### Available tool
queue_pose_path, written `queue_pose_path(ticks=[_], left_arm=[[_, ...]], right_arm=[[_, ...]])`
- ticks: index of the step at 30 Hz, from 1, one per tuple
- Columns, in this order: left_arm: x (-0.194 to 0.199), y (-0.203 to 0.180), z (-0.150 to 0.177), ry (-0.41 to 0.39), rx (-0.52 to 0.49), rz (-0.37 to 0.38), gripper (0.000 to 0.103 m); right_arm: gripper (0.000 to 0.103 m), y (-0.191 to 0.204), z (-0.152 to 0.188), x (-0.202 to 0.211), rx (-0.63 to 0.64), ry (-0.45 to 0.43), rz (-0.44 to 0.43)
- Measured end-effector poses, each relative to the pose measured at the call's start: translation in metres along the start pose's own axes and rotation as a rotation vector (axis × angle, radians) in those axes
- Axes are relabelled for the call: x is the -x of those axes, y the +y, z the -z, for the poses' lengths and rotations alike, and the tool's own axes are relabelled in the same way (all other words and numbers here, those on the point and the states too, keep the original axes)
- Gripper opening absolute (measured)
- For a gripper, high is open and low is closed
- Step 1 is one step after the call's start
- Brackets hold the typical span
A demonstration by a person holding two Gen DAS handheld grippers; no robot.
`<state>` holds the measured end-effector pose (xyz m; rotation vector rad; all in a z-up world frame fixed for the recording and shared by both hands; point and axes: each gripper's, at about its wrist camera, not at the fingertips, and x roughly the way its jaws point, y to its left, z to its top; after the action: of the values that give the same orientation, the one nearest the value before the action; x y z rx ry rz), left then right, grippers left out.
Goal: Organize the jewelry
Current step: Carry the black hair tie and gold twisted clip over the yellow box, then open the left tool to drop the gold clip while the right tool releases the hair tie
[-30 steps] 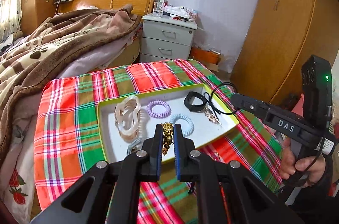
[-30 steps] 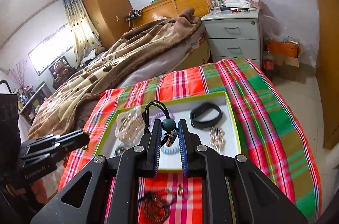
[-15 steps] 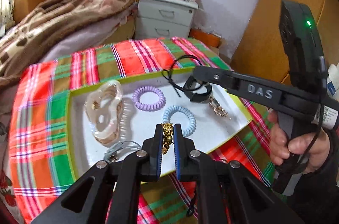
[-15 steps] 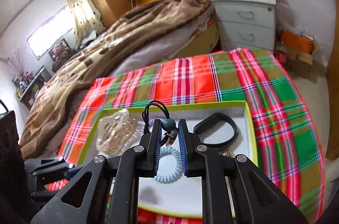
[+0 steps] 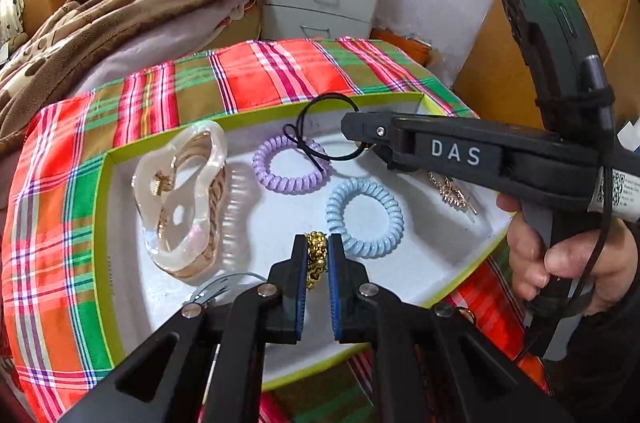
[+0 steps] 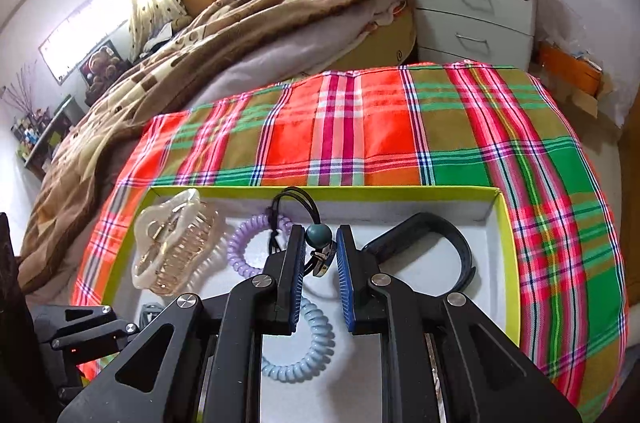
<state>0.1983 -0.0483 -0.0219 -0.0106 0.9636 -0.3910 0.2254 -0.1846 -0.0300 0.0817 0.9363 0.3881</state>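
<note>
A white tray with a green rim (image 5: pixel 104 191) (image 6: pixel 505 223) lies on the plaid cloth. My left gripper (image 5: pixel 317 247) is shut on a gold chain (image 5: pixel 316 255) above the tray's near part. My right gripper (image 6: pixel 318 239) is shut on a black cord hair tie with a teal bead (image 6: pixel 319 235), over the tray's middle; it also shows in the left wrist view (image 5: pixel 360 131), the cord loop (image 5: pixel 320 127) hanging from it. In the tray lie a clear hair claw (image 5: pixel 180 199), a purple coil tie (image 5: pixel 290 169), a blue coil tie (image 5: pixel 364 219), a black band (image 6: pixel 432 243) and a gold hairpin (image 5: pixel 452 193).
The plaid cloth (image 6: pixel 360 131) covers a small table beside a bed with a brown blanket (image 6: pixel 224 23). A grey nightstand (image 6: pixel 476 7) stands behind. A wooden wardrobe (image 5: pixel 552 39) is at the right.
Both grippers have moved forward and lower over the tray. The right gripper with the black hair tie has come further in over the tray's middle.
</note>
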Motion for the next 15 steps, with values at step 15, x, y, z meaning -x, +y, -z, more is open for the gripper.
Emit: queue_pose_path(ticks=[15], left_arm=[[-0.0065, -0.0008, 0.0012, 0.018, 0.006, -0.016, 0.011]], right_arm=[[0.017, 0.0045, -0.0033, -0.0082, 0.041, 0.008, 0.056]])
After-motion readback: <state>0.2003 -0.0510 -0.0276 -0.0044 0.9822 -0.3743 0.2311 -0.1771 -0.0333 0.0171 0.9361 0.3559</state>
